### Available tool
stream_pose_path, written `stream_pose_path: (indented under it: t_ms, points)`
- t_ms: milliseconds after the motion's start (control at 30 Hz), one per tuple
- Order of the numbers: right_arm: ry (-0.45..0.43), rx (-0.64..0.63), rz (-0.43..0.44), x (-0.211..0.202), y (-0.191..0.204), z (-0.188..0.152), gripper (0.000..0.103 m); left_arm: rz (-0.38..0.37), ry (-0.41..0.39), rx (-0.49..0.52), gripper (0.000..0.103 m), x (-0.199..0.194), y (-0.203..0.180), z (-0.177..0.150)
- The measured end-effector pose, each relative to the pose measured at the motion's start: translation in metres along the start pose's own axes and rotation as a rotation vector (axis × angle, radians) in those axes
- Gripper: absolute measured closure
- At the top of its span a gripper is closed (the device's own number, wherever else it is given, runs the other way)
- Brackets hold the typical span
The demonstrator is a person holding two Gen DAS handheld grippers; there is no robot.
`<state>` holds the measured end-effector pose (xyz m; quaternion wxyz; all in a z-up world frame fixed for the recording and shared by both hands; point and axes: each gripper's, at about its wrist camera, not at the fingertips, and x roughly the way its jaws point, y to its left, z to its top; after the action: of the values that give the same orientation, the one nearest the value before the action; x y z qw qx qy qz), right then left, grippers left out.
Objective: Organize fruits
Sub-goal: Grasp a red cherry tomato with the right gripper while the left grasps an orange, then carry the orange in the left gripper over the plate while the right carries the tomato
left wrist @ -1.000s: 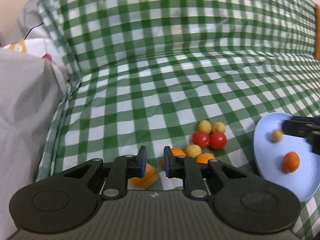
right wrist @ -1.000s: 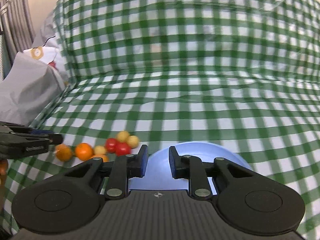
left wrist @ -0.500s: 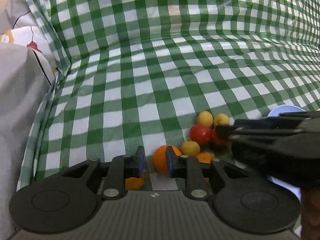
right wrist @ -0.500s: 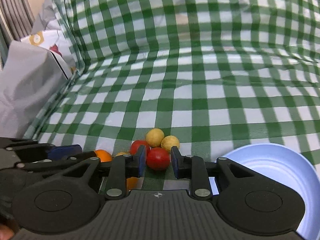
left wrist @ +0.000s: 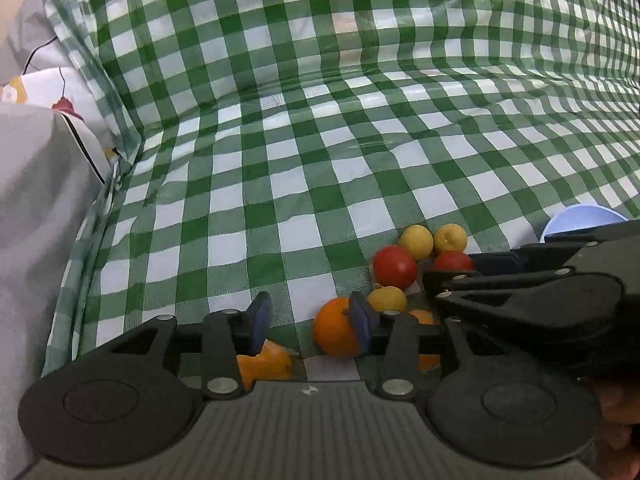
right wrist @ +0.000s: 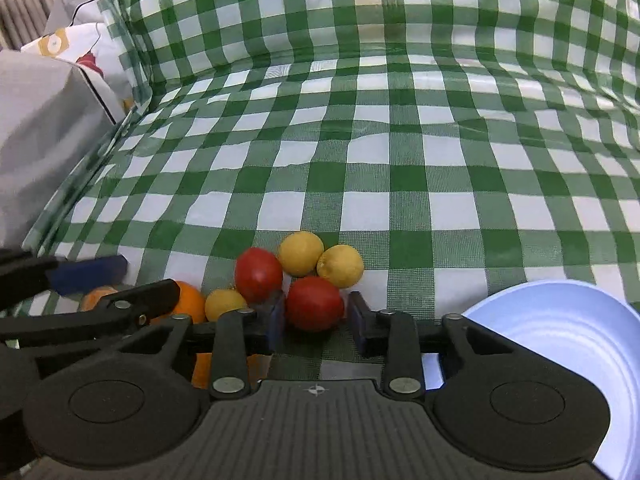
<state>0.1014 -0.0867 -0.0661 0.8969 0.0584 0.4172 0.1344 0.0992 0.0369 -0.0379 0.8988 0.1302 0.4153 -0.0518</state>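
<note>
Green-and-white checked glossy plastic tablecloth (right wrist: 400, 160) across whole work surface, wrinkled, rising up at back. Grey fabric bundle (left wrist: 36, 208) along left edge.

Pale blue shallow plastic plate (right wrist: 560, 344) at right, just beside the fruit pile, only its far edge showing in the left view.

Left gripper (left wrist: 308, 322): jaws just been opening, now partly spread, gripping nothing. Round orange citrus (left wrist: 334, 332) sits at its right pad, partly hidden behind it, contact impossible to confirm; second orange piece (left wrist: 264, 362) low by the left pad.

Right gripper (right wrist: 316, 320): jaws just been opening a little, narrowly spread, straddling the nearer round red tomato (right wrist: 314, 304). Small gap visible on both sides, so not clamped yet.

Fruit cluster, all touching, on cloth left of plate: second red tomato (right wrist: 258, 274), two yellow lemon-like fruits (right wrist: 300, 253) behind, one smaller yellow fruit (right wrist: 225, 304) nearer the citrus.

Handling, as judgement: tomato light, smooth skin, likely slippery and easily bruised. Take across widest middle, gentle squeeze only. Citrus firmer, textured peel, better grip, same mid-line hold. Pile packed tight, so lifting one likely sets neighbours rolling on slick cloth.
</note>
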Motion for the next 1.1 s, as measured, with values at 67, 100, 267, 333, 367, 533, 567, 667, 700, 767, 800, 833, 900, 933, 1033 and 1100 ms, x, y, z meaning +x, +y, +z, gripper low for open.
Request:
stream_pose_path:
  t_ms: [67,100,267,333,367,533,567,667,700,767,800,833,900,933,1033,1100]
  points:
    - [-0.006,0.003,-0.003,-0.002,-0.001,0.0,0.071,0.007,-0.004,-0.008,0.056,-0.001,0.001,0.001]
    - [-0.009,0.006,-0.008,-0.002,0.0,0.001,0.071,0.008,-0.002,-0.021,0.056,0.0,0.004,0.001]
    - [-0.04,0.011,-0.016,-0.017,-0.003,0.001,0.071,-0.026,0.016,-0.071,0.056,0.001,0.011,0.003]
    - [-0.063,0.01,-0.012,-0.028,-0.004,0.0,0.071,-0.034,0.012,-0.053,0.054,0.001,0.008,0.002]
    - [-0.073,0.01,-0.009,-0.033,-0.004,0.0,0.071,-0.02,0.005,-0.038,0.052,0.001,0.006,0.002]
    - [-0.108,0.003,-0.006,-0.056,-0.008,-0.005,0.071,-0.074,0.025,-0.081,0.052,0.004,0.007,0.003]
    - [-0.111,0.007,-0.008,-0.06,-0.01,-0.006,0.071,-0.103,0.04,-0.095,0.052,0.006,0.007,0.003]
    - [-0.115,0.034,-0.01,-0.073,-0.017,-0.012,0.071,-0.145,0.055,-0.105,0.067,0.007,0.007,0.002]
    - [-0.112,0.039,-0.008,-0.076,-0.018,-0.014,0.071,-0.161,0.051,-0.097,0.073,0.005,0.005,0.001]
    - [-0.102,0.039,0.008,-0.085,-0.019,-0.02,0.071,-0.149,0.041,-0.066,0.074,0.001,0.002,-0.001]
    - [-0.099,0.032,0.014,-0.089,-0.017,-0.024,0.071,-0.141,0.037,-0.055,0.075,-0.002,0.001,-0.002]
    - [-0.098,0.018,0.016,-0.094,-0.015,-0.027,0.071,-0.127,0.031,-0.046,0.075,-0.006,0.001,-0.004]
    - [-0.096,-0.012,0.023,-0.102,-0.011,-0.034,0.071,-0.102,0.008,-0.051,0.075,-0.016,0.005,-0.006]
    - [-0.092,-0.027,0.028,-0.105,-0.008,-0.037,0.071,-0.091,-0.007,-0.061,0.075,-0.023,0.01,-0.008]
    - [-0.053,-0.085,0.049,-0.11,0.003,-0.047,0.071,-0.063,-0.022,-0.071,0.075,-0.041,0.02,-0.014]
    - [-0.013,-0.139,0.071,-0.109,0.013,-0.054,0.071,-0.047,0.015,-0.059,0.075,-0.049,0.024,-0.023]
